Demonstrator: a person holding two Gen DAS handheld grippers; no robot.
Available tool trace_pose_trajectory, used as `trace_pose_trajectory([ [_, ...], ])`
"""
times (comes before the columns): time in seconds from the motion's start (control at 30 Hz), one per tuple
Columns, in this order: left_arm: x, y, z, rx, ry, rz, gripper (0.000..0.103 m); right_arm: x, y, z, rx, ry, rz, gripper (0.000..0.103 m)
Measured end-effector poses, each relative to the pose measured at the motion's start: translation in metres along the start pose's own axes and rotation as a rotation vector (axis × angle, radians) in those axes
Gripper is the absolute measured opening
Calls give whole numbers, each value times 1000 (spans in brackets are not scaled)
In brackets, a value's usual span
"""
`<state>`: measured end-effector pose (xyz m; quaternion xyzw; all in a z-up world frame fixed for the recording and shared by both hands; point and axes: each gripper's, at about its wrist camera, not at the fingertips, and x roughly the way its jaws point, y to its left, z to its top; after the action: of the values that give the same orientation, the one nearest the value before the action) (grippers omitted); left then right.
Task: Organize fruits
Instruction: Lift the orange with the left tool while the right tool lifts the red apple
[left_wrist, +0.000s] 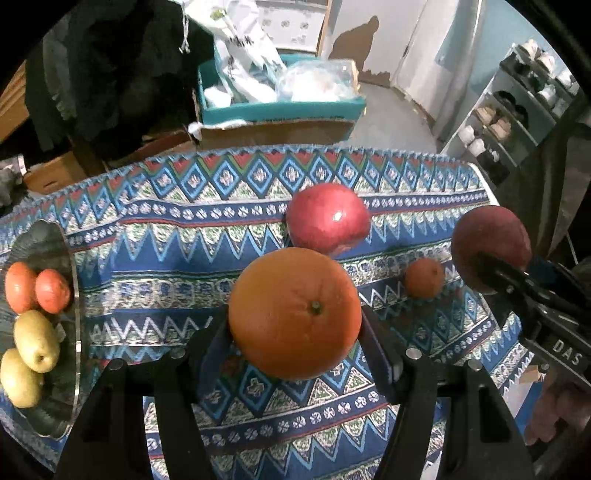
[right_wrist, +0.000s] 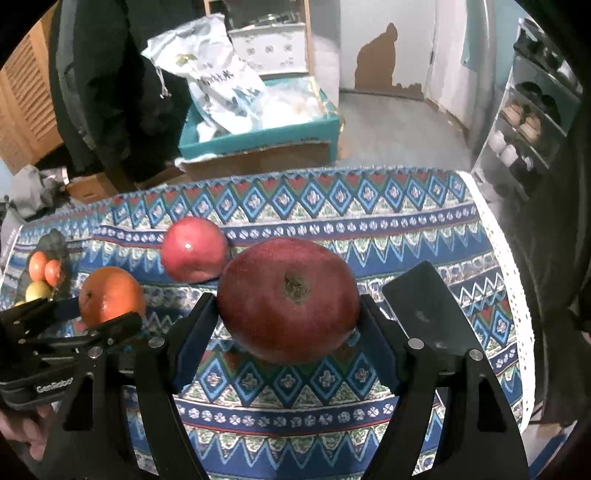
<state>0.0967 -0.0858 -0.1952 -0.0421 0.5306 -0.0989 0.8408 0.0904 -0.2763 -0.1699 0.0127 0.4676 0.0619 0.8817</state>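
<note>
glass plate (left_wrist: 75, 332): far left of the left jaws, on the patterned tablecloth (left_wrist: 166, 258); holds fruit already.
plate fruit: two small orange-red fruits (left_wrist: 37, 290) at the far side, two yellow-green fruits (left_wrist: 31, 354) nearer the camera, all touching in a cluster.
left gripper (left_wrist: 295, 325): jaws clamped on the large orange (left_wrist: 295, 314), one finger on each side, fruit lifted above the cloth with stem scar facing the camera.
large orange, right wrist view (right_wrist: 110, 295): seen left of the right jaws, pinched in the left gripper (right_wrist: 99, 314); person's hand (right_wrist: 26, 432) partly visible under that tool.
red apple (left_wrist: 328, 221): on the cloth straight beyond the left jaws, behind the orange, not held; in the right wrist view (right_wrist: 194, 249) it sits beyond and left of the right jaws.
small orange (left_wrist: 424, 278): on the cloth, right of the left jaws, between them and the right gripper.
right gripper (right_wrist: 288, 317): jaws closed around the dark red pomegranate (right_wrist: 288, 299), fingers pressed on both sides, crown end facing the camera, fruit off the cloth.
pomegranate, left wrist view (left_wrist: 491, 247): far right of the left jaws, in the right gripper (left_wrist: 491, 273).
dark flat object (right_wrist: 428, 306): just right of the right jaws, lying on the cloth; cannot tell what it is.
teal box (right_wrist: 258, 133): beyond the table, holding a white printed bag (right_wrist: 218, 81).
shoe rack (right_wrist: 532, 118): far right background.
</note>
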Motion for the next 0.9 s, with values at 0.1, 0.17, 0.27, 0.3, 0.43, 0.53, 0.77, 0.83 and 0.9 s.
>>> trace_pose_trajectory([
  [0.1,-18,2,0,0,-30,-5,68,-11,5,4,-5,-24,7,76],
  [0.17,-27,3,2,0,-50,-7,68,-18,8,6,-12,-41,12,76],
  [0.27,-44,3,2,4,-82,-11,68,-29,14,9,-22,-64,19,76],
  [0.3,-50,4,2,6,-94,-12,68,-33,16,10,-25,-74,22,76],
  [0.43,-71,3,1,15,-137,-17,68,-47,24,14,-32,-103,30,76],
  [0.53,-86,4,1,19,-164,-23,68,-56,29,16,-39,-123,37,76],
  [0.77,-113,11,-1,17,-215,-32,68,-77,45,23,-60,-169,55,76],
  [0.83,-119,14,-2,15,-228,-30,68,-81,51,24,-68,-181,58,76],
  [0.9,-125,17,-2,13,-240,-24,68,-87,58,26,-75,-198,66,76],
])
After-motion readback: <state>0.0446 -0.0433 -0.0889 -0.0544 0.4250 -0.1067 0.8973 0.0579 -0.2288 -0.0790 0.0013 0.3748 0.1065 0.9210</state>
